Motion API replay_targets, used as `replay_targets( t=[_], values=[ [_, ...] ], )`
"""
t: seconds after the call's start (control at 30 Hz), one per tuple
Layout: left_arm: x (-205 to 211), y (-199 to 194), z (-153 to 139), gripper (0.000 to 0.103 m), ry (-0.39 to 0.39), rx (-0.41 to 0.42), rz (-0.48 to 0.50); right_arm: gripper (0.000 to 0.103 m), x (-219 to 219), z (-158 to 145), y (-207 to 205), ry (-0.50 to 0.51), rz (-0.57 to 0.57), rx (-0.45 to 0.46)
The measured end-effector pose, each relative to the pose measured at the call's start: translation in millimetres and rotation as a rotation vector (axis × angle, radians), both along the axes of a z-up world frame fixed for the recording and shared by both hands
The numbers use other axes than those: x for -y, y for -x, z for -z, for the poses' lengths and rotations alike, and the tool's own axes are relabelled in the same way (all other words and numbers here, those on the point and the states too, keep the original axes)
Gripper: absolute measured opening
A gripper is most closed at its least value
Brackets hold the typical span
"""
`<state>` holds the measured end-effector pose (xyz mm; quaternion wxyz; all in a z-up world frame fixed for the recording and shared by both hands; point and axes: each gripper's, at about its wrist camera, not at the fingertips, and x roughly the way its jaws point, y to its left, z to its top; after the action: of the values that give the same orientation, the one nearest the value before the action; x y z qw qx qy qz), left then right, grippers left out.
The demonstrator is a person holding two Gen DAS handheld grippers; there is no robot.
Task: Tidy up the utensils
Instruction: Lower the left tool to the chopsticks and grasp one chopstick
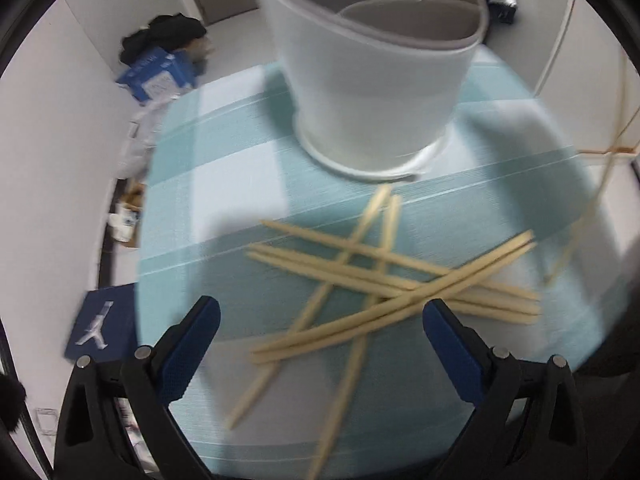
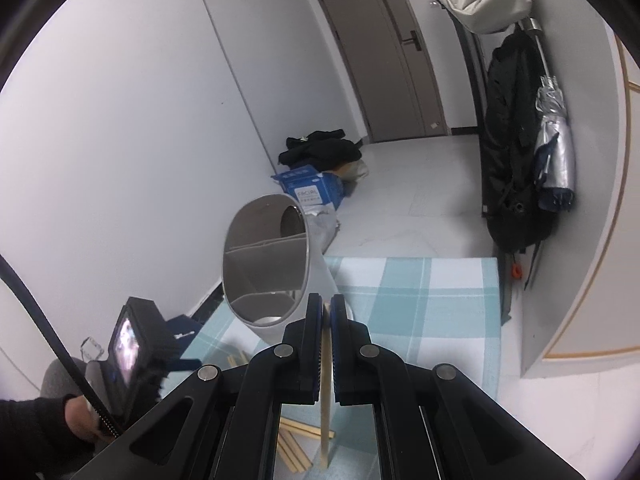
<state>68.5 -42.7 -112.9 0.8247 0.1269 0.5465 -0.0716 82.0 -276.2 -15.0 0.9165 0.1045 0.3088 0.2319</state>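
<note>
Several pale wooden chopsticks (image 1: 384, 280) lie crossed in a loose pile on a blue-and-white checked tablecloth (image 1: 224, 200). A white utensil holder (image 1: 372, 80) with inner dividers stands just beyond the pile. My left gripper (image 1: 320, 320) is open and empty, low over the near side of the pile. In the right wrist view my right gripper (image 2: 326, 308) is shut on one chopstick (image 2: 326, 400), which hangs down between the fingers, above the table and right of the utensil holder (image 2: 266, 264). More chopsticks (image 2: 294, 444) lie below it.
A blue box (image 1: 100, 324) sits off the table's left edge. On the floor are a blue carton (image 2: 312, 190) and dark clothes (image 2: 320, 146). A black bag and a folded umbrella (image 2: 554, 148) hang at the right. The left device (image 2: 132, 344) shows at lower left.
</note>
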Motion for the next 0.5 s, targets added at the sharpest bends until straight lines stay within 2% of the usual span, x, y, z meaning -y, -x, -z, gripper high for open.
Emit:
replay_targets(
  t=[0.1, 0.17, 0.4, 0.5],
  values=[
    [-15.2, -3.7, 3.7, 0.099, 0.048, -0.064, -0.062, 0.003, -0.2, -2.5, 5.2, 0.012, -0.001, 0.013],
    [-23.0, -5.7, 7.1, 0.099, 0.049, -0.084, -0.089, 0.003, -0.9, -2.8, 6.1, 0.017, -0.005, 0.016],
    [-9.5, -6.1, 15.3, 0.099, -0.018, -0.095, -0.034, 0.003, -0.3, -2.7, 4.1, 0.012, 0.001, 0.014],
    [-2.0, -6.3, 10.4, 0.098, -0.027, -0.073, -0.02, 0.003, 0.7, -1.8, 2.7, 0.009, 0.006, 0.008]
  ],
)
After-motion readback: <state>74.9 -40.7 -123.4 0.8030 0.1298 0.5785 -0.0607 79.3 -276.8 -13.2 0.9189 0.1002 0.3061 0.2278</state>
